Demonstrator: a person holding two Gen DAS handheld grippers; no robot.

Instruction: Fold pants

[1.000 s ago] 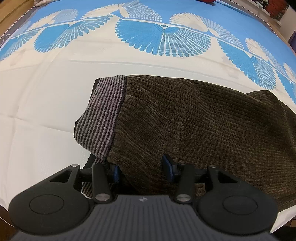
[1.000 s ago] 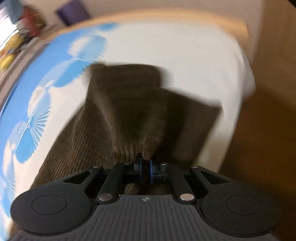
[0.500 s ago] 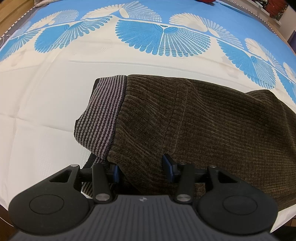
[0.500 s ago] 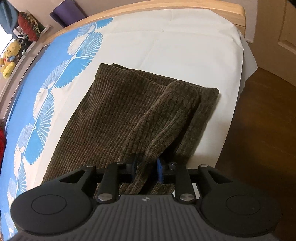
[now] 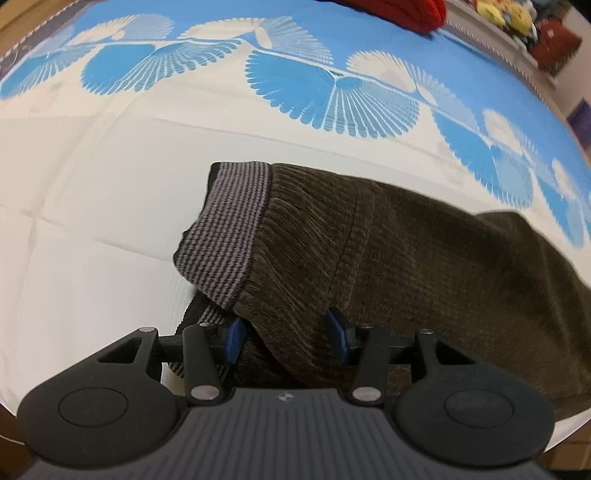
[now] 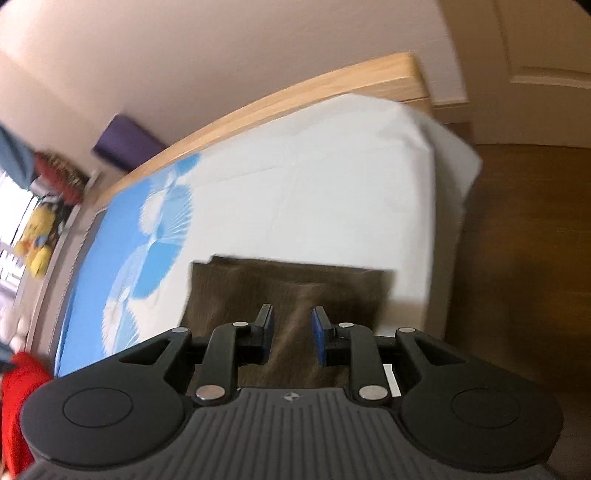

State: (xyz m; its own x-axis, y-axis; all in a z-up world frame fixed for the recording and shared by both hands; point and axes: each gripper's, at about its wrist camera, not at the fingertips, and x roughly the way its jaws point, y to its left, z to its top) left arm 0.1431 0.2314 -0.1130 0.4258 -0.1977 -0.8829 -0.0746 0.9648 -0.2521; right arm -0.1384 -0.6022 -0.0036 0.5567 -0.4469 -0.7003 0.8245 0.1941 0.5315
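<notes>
Pants (image 5: 406,266): brown, on bed, beneath both grippers. Left gripper (image 5: 286,332) clamped on bunched fabric by waistband (image 5: 229,229); right gripper (image 6: 291,332) apart (jaws just opened), empty. Risk: lifting one-sided drags the fold askew.

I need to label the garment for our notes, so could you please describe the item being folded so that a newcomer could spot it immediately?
Start at the bed with the white sheet and blue fan-patterned cover. On the white part lie the dark brown corduroy pants, folded over. Their grey-and-black striped ribbed waistband sets them apart from the red cloth at the far edge.
</notes>
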